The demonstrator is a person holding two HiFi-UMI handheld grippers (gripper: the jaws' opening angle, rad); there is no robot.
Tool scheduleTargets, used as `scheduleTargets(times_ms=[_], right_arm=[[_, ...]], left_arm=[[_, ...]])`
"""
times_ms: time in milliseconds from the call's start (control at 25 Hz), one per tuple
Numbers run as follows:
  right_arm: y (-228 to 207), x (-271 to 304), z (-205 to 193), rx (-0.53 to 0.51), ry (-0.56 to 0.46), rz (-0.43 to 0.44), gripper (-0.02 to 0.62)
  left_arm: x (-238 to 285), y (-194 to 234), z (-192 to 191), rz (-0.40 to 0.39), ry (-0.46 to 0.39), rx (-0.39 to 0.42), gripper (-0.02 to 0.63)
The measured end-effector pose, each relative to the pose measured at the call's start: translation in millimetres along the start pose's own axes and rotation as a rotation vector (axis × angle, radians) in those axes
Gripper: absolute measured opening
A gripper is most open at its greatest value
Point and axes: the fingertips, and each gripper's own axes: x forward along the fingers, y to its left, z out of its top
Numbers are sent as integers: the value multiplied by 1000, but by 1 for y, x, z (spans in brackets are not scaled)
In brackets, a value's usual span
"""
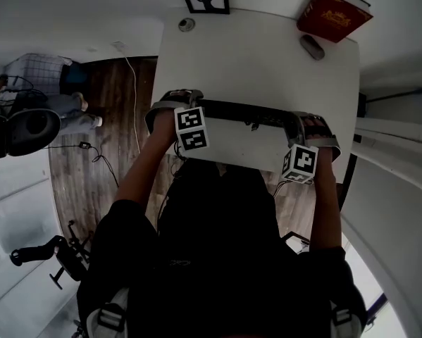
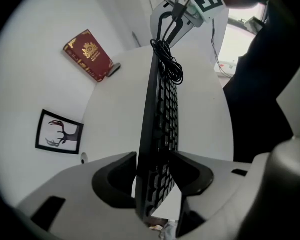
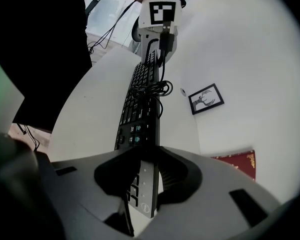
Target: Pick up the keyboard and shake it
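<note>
Two ends of the keyboard (image 1: 246,111) are clamped in the closed jaws of the left gripper (image 2: 154,166) and right gripper (image 3: 142,171), on edge over the worktop (image 1: 253,55); shaking apparently remains.

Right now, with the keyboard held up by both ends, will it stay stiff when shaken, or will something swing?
Probably stiff: the keyboard runs straight, without visible sag, between the left tongs and right tongs. Its bundled cable looks loose, so it will likely flop about. Gripped on edge at narrow spots, it may twist or slip.
</note>
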Motion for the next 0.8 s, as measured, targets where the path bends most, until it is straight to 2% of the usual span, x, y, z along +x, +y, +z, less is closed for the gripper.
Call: scheduleTargets(times_ms=[160,240,400,600,800], right_arm=[[-5,7,-2,23,-11,5,115],[-7,10,-3,30,-10,13,115],[-7,14,-5,51,-10,30,115],[-11,25,-5,88,-13,74,117],[-17,39,-12,104,-34,144,117]], left_arm=[[3,6,0,168,35,31,206],[7,8,-1,203,49,40,206],[9,9,-3,174,61,52,206],[16,16,-1,136,34,42,213],[28,25,2,-7,12,50,215]])
